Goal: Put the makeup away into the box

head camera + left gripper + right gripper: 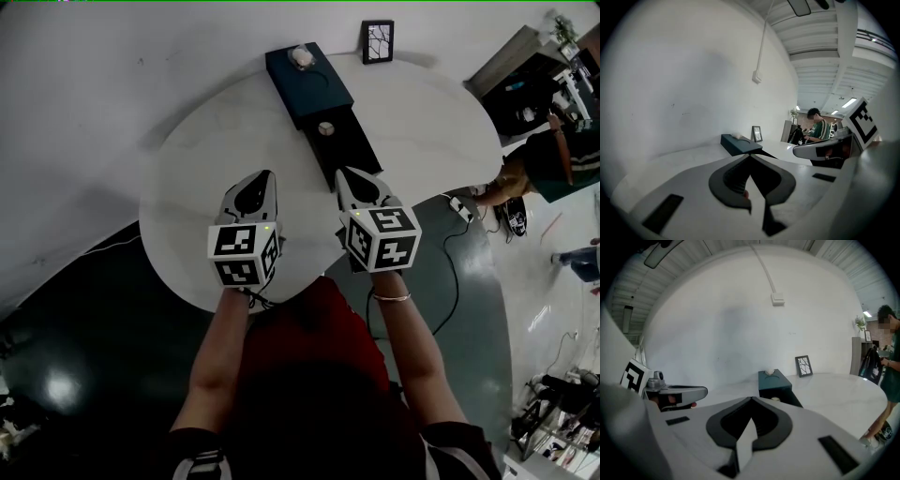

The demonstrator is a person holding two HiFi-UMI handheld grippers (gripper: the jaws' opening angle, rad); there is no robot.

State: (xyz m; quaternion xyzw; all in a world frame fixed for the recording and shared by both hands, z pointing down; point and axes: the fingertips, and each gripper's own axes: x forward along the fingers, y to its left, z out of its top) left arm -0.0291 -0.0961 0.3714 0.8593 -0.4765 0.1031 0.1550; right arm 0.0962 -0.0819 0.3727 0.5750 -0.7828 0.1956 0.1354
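1. Left forearm (220,347) and right forearm (410,342) nearest the lens, reaching up-frame over a red top (314,323). One gripper per hand, side by side above the near edge of the white round table (206,141).
2. Dark teal box (307,80) further back on the table, drawer (349,150) pulled out toward the person. Small pale round item (325,128) lying in the open drawer, close to the box body. Whitish object (301,56) resting on the box top.
3. Relative to fingers: round item ahead of and beyond both tips, not between either pair. Right gripper (343,174) tip just beside the drawer's near end in head view. Left gripper (266,176) further left, apart from the drawer.
4. Left fingers (733,177): pressed together at the tips, nothing grasped between the pads.
5. Right fingers (771,422): likewise clenched tip to tip, empty.
6. Background: framed picture (378,41) upright behind the box; person in green striped top (553,155) beyond the table's right edge.
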